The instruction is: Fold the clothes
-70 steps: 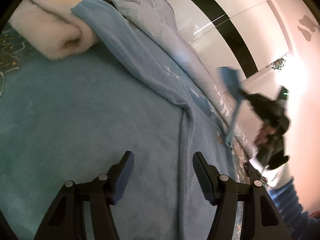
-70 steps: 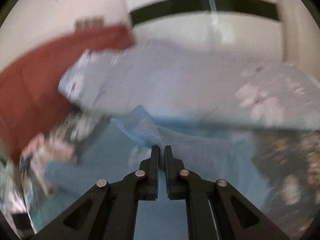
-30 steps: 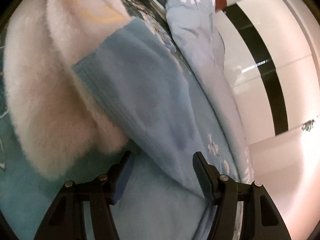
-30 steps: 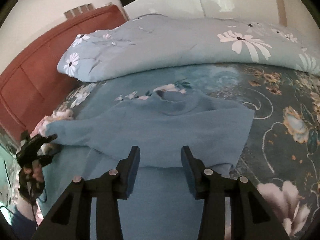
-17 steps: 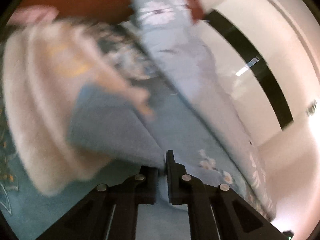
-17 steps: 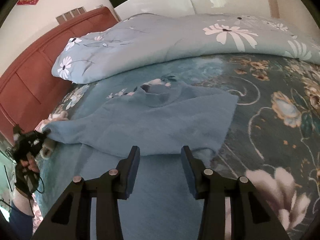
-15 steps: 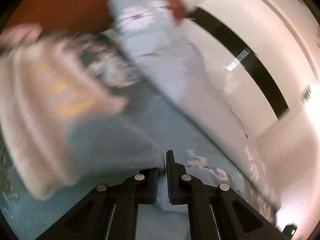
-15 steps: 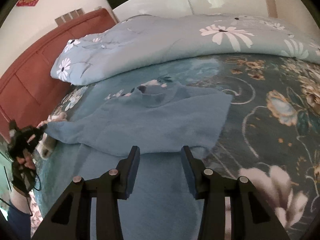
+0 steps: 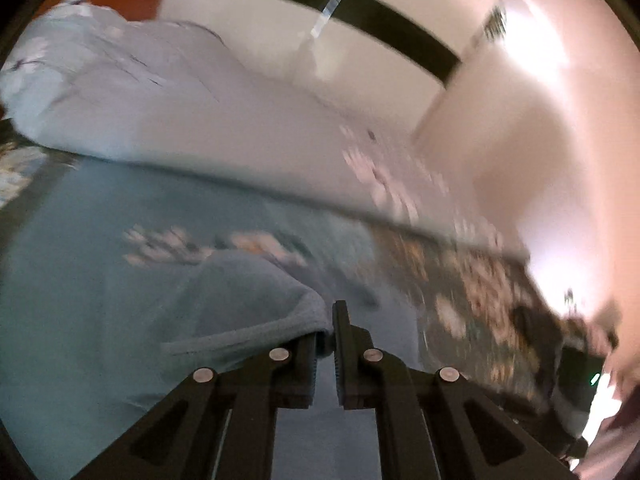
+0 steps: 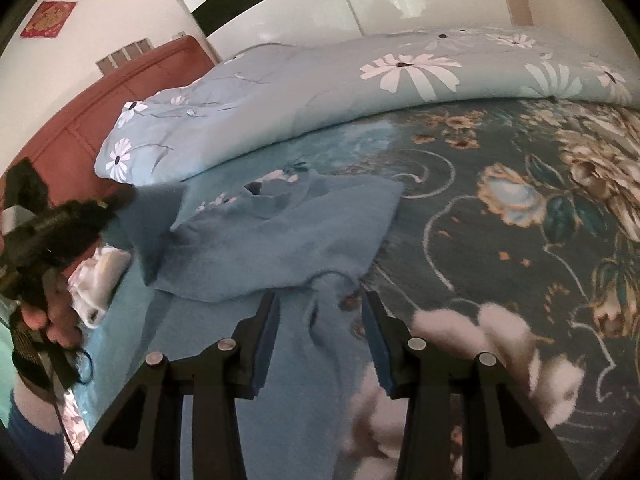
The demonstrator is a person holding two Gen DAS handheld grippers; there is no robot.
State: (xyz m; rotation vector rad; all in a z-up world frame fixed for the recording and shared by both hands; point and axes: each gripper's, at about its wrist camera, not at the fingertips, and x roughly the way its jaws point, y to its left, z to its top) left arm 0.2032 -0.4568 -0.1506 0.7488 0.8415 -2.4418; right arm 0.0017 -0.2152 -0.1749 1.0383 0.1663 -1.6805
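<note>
Gripping a sleeve (image 10: 154,216) of the blue sweater (image 10: 280,240), the left tongs (image 9: 326,326) are pressed narrow, with the ribbed cuff (image 9: 256,332) bunched between the two black fingers (image 9: 308,350) in the left wrist view. That view is smeared with blur. From the right wrist view, the person's left hand (image 10: 48,304) sits at the far left, wrapped around the black tool, and the sleeve is lifted clear of the bed, hanging from the tool's tip back down to the body of the garment. Just beneath that hand a fluffy white garment (image 10: 98,280) lies on the bedspread (image 10: 500,240), near the red-brown headboard (image 10: 80,128). Further right, the sweater lies spread on the bed with its neck opening (image 10: 264,192) toward the rolled pale blue daisy-print quilt (image 10: 360,96), which runs along the far side of the bed. The sweater's other side is folded inward, leaving a straight edge toward the dark teal floral bedspread. Nearest the camera, the right tongs (image 10: 320,320) stand partly open with nothing pinched between their blue-lined pads (image 10: 268,336); they hang just over the lower part of the sweater, where the cloth is slightly rumpled, and whether they touch it I cannot tell. Right of them, big pale blossoms pattern the bedspread.
</note>
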